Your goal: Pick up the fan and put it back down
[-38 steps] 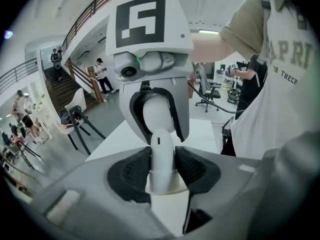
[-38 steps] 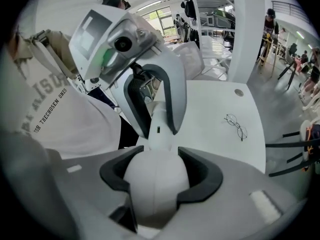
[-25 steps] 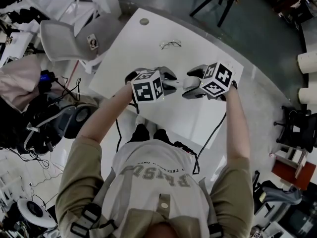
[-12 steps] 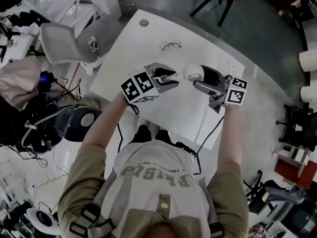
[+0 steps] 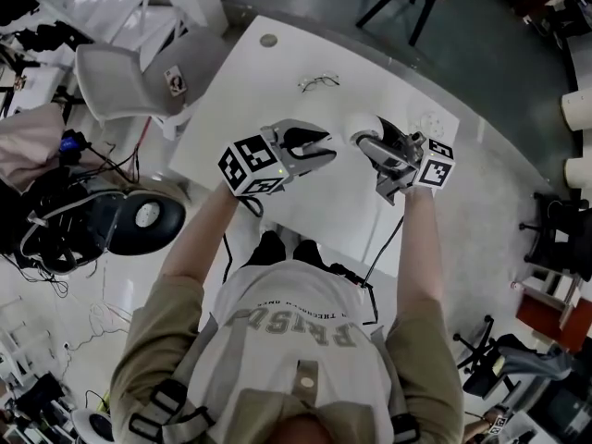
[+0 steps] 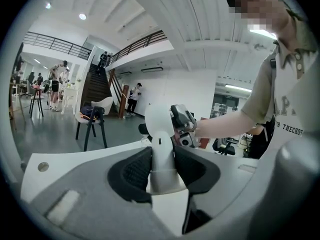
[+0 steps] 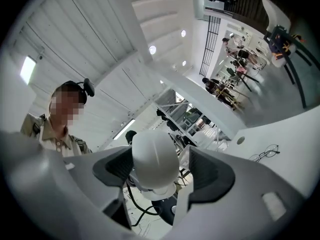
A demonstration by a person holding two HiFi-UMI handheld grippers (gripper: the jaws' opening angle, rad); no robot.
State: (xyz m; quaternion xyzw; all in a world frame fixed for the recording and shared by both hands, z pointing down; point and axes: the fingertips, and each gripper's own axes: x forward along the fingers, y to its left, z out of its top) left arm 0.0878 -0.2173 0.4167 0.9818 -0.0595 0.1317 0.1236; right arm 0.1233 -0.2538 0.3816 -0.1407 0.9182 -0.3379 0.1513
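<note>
Gripping the white fan [image 6: 161, 149] by its slim stem, the left hand-held gripper [image 6: 162, 170] has both dark pads [image 6: 134, 170] pressed against it, one on each side; in the left gripper view the stem stands upright between them, with the rounded head above. In the head view the left hand-held gripper [image 5: 319, 146] and the right hand-held gripper [image 5: 372, 142] face each other over the white table [image 5: 277, 91], and the fan [image 5: 363, 128] is held between them above the tabletop. The right hand-held gripper [image 7: 162, 169] has its jaws set around the fan's round head [image 7: 155, 165]; they have just been closing, yet they are not clamped; the head lies against the left pad while a clear gap separates it from the right pad [image 7: 210, 171]. Each hand-held gripper carries a cube with black-and-white square markers; the left one's [image 5: 250, 165] sits near the person's wrist. A pair of glasses [image 5: 317, 83] lies on the table well beyond the fan; a grey chair [image 5: 139, 77] stands just beside the table's far left edge.
</note>
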